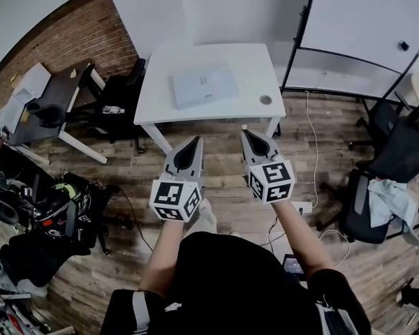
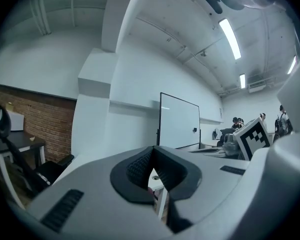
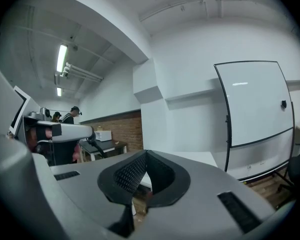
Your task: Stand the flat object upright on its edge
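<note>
Bare forearms reach out from a dark shirt (image 1: 237, 285), each hand carrying a gripper over the wooden floor (image 1: 223, 187). Both the left gripper (image 1: 195, 140) and the right gripper (image 1: 244, 130) point roughly level toward the table (image 1: 248, 68), side by side and slightly apart. Each has its jaws closed together with nothing between them. Each gripper's own view shows only a dark slit between the pads, with a sliver of table edge beyond it.

Both tips are short of the table's near edge and touch nothing. Farther on, the flat object (image 1: 204, 85), pale grey and rectangular, lies flat on the tabletop near the middle and well apart from both grippers. A small round thing (image 1: 265, 100) sits near the table's right front corner.

By my reading, no part of the task is done yet and this is the approach. What remains is to reach the table, open the jaws or get under an edge, tip the flat object up, steady it on its edge and let go.
</note>
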The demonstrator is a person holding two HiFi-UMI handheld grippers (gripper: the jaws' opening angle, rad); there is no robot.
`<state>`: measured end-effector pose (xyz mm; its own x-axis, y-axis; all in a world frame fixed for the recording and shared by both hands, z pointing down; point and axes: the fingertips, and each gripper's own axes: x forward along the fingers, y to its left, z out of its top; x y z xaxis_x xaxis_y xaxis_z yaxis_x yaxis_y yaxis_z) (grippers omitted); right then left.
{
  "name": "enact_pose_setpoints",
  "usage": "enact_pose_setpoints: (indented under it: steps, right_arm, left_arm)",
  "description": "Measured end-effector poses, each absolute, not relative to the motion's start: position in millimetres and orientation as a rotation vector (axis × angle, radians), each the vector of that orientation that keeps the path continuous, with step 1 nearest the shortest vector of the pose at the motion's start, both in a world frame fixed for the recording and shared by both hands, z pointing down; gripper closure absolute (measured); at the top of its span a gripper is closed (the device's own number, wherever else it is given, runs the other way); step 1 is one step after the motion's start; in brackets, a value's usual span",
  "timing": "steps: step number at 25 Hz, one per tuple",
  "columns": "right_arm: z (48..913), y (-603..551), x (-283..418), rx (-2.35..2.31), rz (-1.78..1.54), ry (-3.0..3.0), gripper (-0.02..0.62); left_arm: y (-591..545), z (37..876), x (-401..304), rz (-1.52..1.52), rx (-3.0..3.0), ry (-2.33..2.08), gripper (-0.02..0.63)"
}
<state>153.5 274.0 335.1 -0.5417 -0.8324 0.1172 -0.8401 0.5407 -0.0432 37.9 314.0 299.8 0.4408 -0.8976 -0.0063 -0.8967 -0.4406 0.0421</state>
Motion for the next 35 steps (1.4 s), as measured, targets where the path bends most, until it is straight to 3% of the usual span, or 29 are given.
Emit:
enact_pose_setpoints:
  steps: [35]
  right_arm:
    - [337.5,13.2,37.4,1.417,0.126,-2.585,0.555]
  left_arm:
    - [36.6,322.2,-73.0,-0.031,2.57,-1.532,0.595]
